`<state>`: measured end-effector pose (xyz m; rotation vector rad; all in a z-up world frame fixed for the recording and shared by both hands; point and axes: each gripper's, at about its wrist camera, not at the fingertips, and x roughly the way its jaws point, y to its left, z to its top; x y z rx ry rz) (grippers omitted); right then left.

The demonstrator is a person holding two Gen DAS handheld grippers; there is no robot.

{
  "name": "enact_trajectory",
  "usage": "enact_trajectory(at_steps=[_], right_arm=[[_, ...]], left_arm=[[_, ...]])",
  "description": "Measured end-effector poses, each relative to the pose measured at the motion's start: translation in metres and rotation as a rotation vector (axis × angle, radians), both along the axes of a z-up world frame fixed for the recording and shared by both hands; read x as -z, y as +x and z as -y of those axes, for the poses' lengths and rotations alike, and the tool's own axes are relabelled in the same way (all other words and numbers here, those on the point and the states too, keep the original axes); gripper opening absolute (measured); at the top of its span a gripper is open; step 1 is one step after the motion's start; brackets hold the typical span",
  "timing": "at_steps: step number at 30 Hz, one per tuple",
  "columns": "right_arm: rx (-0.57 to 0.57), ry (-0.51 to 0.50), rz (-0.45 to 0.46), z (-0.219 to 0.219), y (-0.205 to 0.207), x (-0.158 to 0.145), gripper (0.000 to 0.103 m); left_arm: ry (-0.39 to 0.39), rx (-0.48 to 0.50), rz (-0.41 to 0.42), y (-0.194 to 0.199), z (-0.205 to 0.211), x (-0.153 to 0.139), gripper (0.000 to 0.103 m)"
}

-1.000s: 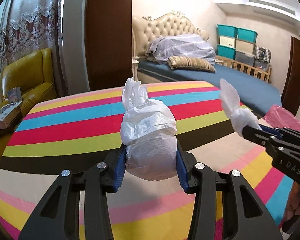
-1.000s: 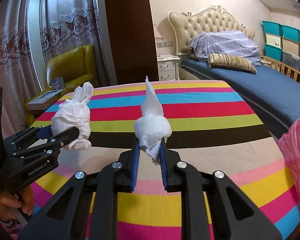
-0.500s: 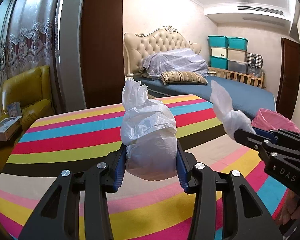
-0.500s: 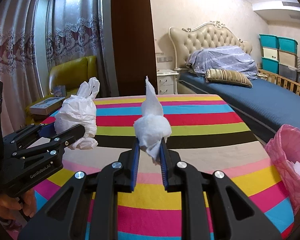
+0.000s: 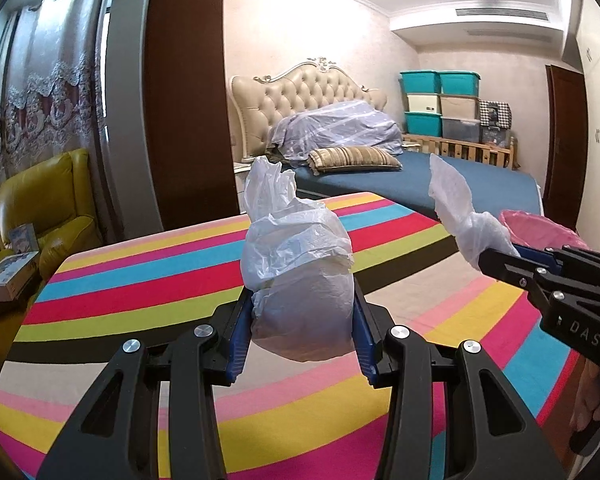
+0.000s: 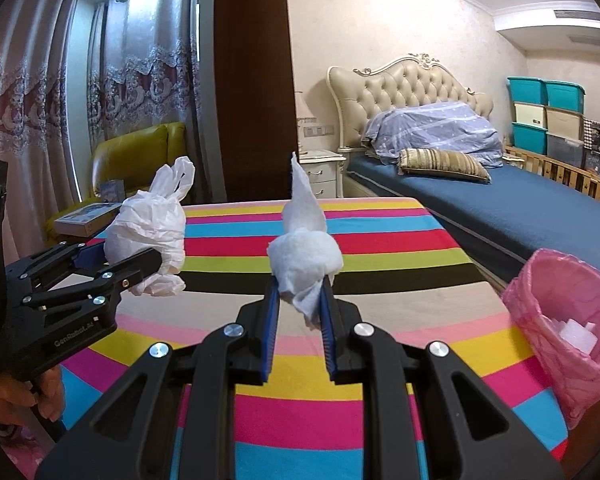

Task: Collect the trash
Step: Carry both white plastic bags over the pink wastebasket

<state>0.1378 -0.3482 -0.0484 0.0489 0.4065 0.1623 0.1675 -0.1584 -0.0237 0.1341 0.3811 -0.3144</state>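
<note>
My left gripper (image 5: 302,334) pinches a white plastic bag bundle (image 5: 296,276) with its knotted end pointing up, my right gripper (image 6: 298,312) pinches a crumpled tissue (image 6: 304,256) whose twisted tip also stands upright, both above the striped tablecloth (image 6: 380,240), the pink-lined trash bin (image 6: 568,320) to the right.

1. Crinkled, translucent white plastic bag (image 5: 300,264), slightly glossy.
2. Soft, matt white tissue wad (image 6: 304,256), fibrous at its edges.
3. Left gripper (image 5: 300,332): matt black plastic, ribbed blue pads, shiny metal screw heads.
4. Thin, wrinkled pink plastic bin liner (image 6: 568,320).
5. Striped tablecloth (image 6: 380,240), matt woven cloth.
6. Yellow armchair (image 5: 48,200), glossy leather.
</note>
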Motion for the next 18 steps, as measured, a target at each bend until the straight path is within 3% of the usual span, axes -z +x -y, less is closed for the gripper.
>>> enact_trajectory(at_steps=[18], right_arm=[[0.149,0.008,0.026,0.057,-0.036,-0.008,0.019]], left_arm=[[0.059,0.187,-0.006,-0.008,0.061,-0.004,0.043]])
